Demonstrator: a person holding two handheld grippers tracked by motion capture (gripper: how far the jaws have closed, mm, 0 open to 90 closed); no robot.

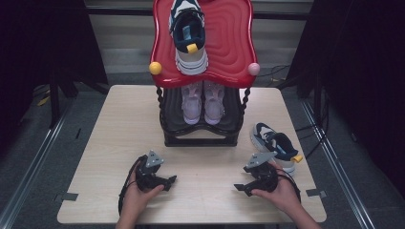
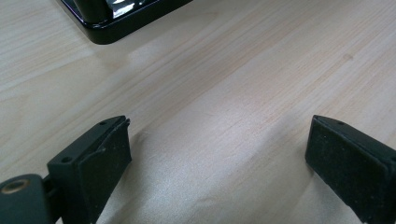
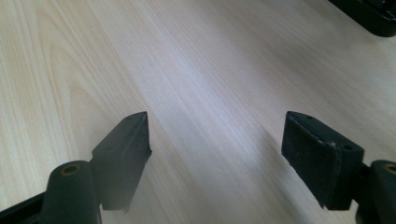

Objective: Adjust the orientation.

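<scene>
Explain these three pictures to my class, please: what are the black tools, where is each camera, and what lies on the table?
A person sits at a wooden table and holds a black two-jaw tool in each hand: the left gripper and the right gripper. The high view looks down from above the person. The other two pictures come from small cameras riding on the tools, looking along their own jaws: left gripper, right gripper. In both, the jaws stand apart over bare wood, so nothing is held. On the table stands a shoe rack with a red top shelf. A navy and white sneaker sits on top, a pink pair below, and another navy sneaker lies beside the right hand.
</scene>
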